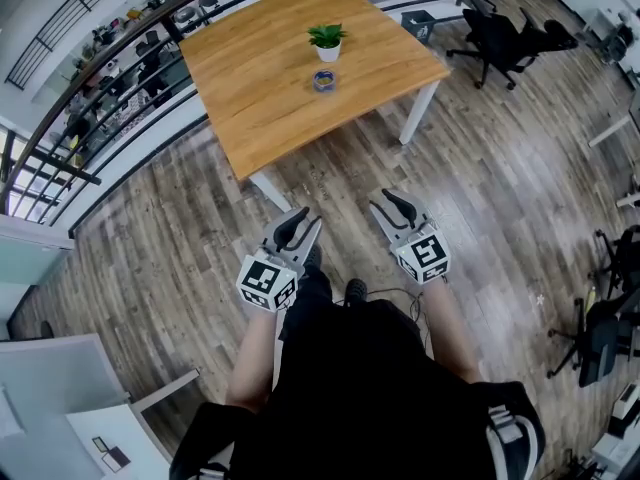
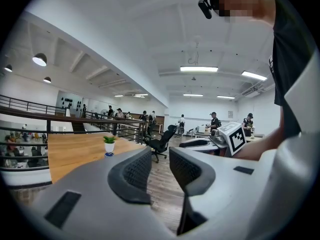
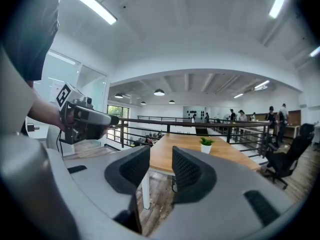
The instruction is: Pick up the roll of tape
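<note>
"That square wooden table (image 1: 262, 98) at the top of the frame, what colour would you call it?"

"Honey-orange with a fine grain, on white legs. The small ring-shaped roll of tape (image 1: 323, 80) on it is blue. The little potted plant (image 1: 327, 42) is bright green, in a white pot."

"And the plank floor (image 1: 500, 178)?"

"Grey-brown streaky boards. The swivel office chair (image 1: 505, 36), upper right, is black all over."

"The tools?"

"The plastic two-jaw left gripper (image 1: 300, 226) and right gripper (image 1: 392, 206) are pale grey with black ribbed pads. Each marker cube (image 1: 267, 281) is white with black squares. The person's top (image 1: 370, 388), bottom centre, is black."
</note>
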Demonstrator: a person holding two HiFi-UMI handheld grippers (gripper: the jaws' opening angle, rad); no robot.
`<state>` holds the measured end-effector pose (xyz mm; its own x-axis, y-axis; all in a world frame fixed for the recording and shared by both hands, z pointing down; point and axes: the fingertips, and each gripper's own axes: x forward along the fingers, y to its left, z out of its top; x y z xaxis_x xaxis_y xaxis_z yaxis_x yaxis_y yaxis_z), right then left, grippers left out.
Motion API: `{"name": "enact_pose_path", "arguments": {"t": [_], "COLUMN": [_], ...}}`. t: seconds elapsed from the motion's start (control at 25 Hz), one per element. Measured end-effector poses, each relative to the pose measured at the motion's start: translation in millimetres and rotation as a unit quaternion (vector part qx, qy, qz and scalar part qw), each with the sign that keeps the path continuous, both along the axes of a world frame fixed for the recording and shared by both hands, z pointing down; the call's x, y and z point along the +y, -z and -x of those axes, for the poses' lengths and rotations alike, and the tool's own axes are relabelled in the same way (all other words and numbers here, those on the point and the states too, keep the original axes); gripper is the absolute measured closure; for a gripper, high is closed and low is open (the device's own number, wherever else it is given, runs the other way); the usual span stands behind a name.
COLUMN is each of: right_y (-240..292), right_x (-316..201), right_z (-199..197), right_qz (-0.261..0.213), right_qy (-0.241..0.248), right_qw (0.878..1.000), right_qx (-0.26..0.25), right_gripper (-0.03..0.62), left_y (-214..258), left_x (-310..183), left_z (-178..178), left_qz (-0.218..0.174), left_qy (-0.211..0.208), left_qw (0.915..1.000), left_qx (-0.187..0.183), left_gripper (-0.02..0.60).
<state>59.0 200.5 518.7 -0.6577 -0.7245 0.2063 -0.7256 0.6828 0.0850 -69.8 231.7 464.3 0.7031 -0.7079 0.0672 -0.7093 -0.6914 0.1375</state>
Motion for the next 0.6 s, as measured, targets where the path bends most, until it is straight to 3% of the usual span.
{"name": "enact_pose_path", "arguments": {"t": [0.28, 0.44, 0.6], "right_y": [1, 3, 7], "right_x": [-12, -16, -20], "right_z": [8, 18, 26], "right_qz": [-0.006, -0.005, -0.004], "right_qy": [0.002, 0.006, 0.007], "right_qw": [1.000, 1.000, 1.000], "right_qx": [-0.001, -0.007, -0.005], "right_gripper": [0.376, 0.282, 0.255], "left_y": [-4, -6, -4], "left_x": [-8, -14, -20], "left_z": [7, 13, 17], "left_qz": [0.007, 0.013, 0.012], "left_qy": [-0.007, -0.007, -0.006], "left_qw": [0.9999, 0.9999, 0.9999], "left_qx": [-0.001, -0.004, -0.005], "left_gripper": [0.433, 0.391, 0.348]}}
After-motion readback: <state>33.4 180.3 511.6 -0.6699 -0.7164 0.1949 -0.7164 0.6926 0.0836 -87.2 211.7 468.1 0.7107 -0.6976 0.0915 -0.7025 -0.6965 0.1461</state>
